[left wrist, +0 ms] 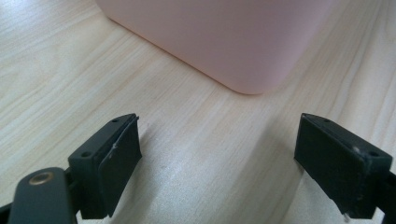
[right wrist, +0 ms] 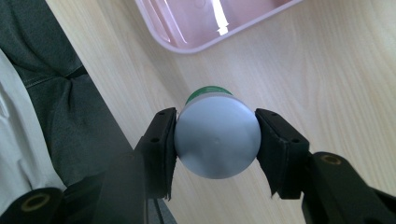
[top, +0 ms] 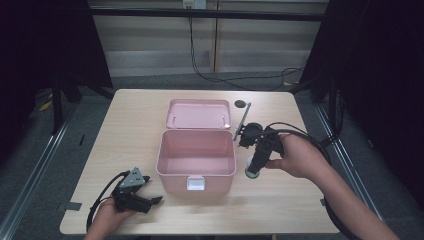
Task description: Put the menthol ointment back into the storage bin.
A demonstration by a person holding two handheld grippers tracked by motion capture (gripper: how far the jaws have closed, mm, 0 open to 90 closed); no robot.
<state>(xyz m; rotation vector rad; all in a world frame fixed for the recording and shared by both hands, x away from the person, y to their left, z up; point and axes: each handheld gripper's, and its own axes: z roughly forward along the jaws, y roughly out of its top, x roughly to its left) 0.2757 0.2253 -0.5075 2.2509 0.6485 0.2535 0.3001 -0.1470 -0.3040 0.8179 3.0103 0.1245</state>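
Note:
A pink plastic box (top: 196,159) stands open in the middle of the table, its lid (top: 198,113) tilted back behind it and its inside bare. To the right of the box my right gripper (top: 253,170) points down and is shut on a small grey-white cylindrical container with a green part beneath (right wrist: 217,138); both jaws press its sides just above the tabletop. My left gripper (top: 156,200) lies low near the table's front left, open, aimed at the box's front left corner (left wrist: 243,70) with bare wood between its jaws.
The light wooden table (top: 130,135) ends close behind my left hand. A dark round mark (top: 240,104) and a grey rod (top: 242,120) lie by the lid's right side. Cables (top: 220,75) run on the floor beyond. A person's dark clothing (right wrist: 51,93) shows past the table edge.

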